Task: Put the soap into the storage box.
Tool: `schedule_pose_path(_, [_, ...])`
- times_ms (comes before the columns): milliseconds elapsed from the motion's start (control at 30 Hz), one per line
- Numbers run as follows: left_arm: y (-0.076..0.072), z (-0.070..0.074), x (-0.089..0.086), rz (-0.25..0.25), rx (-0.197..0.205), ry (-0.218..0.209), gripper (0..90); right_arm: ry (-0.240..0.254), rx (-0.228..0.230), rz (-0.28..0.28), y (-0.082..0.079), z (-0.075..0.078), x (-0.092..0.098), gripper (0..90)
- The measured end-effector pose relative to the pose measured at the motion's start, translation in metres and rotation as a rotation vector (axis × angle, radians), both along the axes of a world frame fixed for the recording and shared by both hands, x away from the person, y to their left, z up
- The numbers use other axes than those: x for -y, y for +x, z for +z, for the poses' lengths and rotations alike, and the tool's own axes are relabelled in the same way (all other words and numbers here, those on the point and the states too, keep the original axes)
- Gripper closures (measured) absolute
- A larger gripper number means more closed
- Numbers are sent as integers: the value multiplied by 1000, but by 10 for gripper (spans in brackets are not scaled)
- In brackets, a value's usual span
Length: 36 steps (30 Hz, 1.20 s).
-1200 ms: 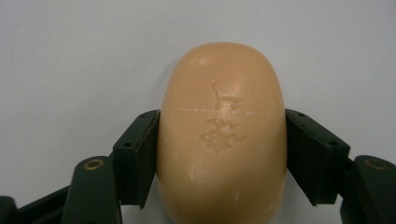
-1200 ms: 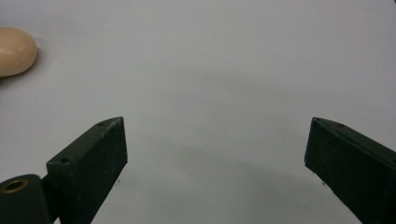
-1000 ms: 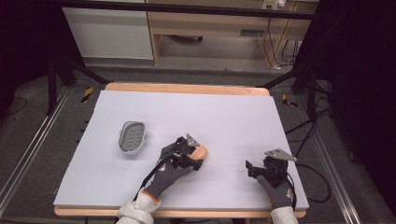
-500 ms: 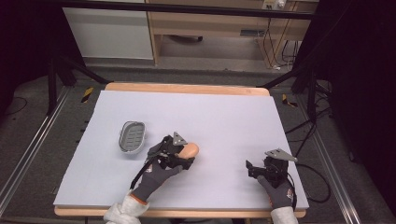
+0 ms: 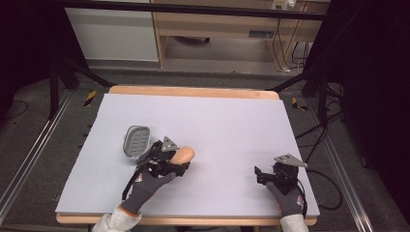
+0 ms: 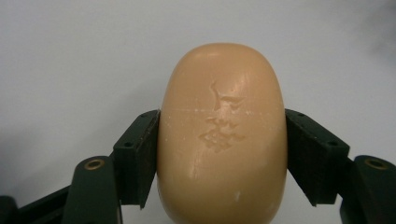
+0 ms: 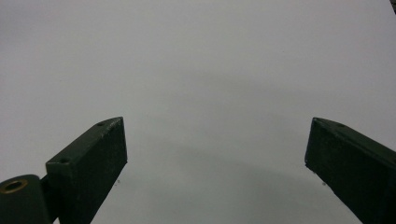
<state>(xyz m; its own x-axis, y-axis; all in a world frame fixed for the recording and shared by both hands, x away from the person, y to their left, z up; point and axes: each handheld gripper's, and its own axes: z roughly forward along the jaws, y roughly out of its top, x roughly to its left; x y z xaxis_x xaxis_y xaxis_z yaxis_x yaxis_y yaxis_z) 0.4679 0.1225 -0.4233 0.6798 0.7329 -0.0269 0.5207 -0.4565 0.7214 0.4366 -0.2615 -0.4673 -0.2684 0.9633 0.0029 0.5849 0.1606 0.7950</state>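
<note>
One grey soap dish (image 5: 136, 140) sits near the left edge of the white table (image 5: 232, 121). Just beside it, the left gripper (image 5: 173, 160) squeezes one tan soap bar (image 6: 222, 133) between its jaws. Near the front right corner, the right gripper (image 5: 260, 175) rests with jaws wide apart, holding nothing.

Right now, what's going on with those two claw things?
Left gripper shut on the soap, beside the grey dish. Right gripper open, nothing between its jaws. White table around them bare.
</note>
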Motion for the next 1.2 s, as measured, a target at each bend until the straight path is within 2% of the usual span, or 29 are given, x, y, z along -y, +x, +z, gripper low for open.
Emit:
schedule_pose_path(133, [0,6,-12,41,13,-31,315,-6,1,3,0,-1,-1,59])
schedule_pose_path(400, [5,20,-36,111,31,-62,316,0,-4,12,-2,-1,-3,59])
schedule_pose_path(433, [6,23,-41,124,38,-77,316,0,-4,12,-2,-1,-3,59])
schedule_pose_path(633, [11,32,-62,183,59,-97,316,0,-5,13,-2,-1,-3,59])
schedule_pose_path(867, [20,31,-83,252,60,-104,316,-1,-6,14,-1,-2,-3,59])
schedule_pose_path(1033, [27,27,-92,287,53,-101,316,-13,-2,16,-1,-2,-4,58])
schedule_pose_path(1200, [34,21,-100,322,47,-92,316,-4,-8,16,0,-2,-4,58])
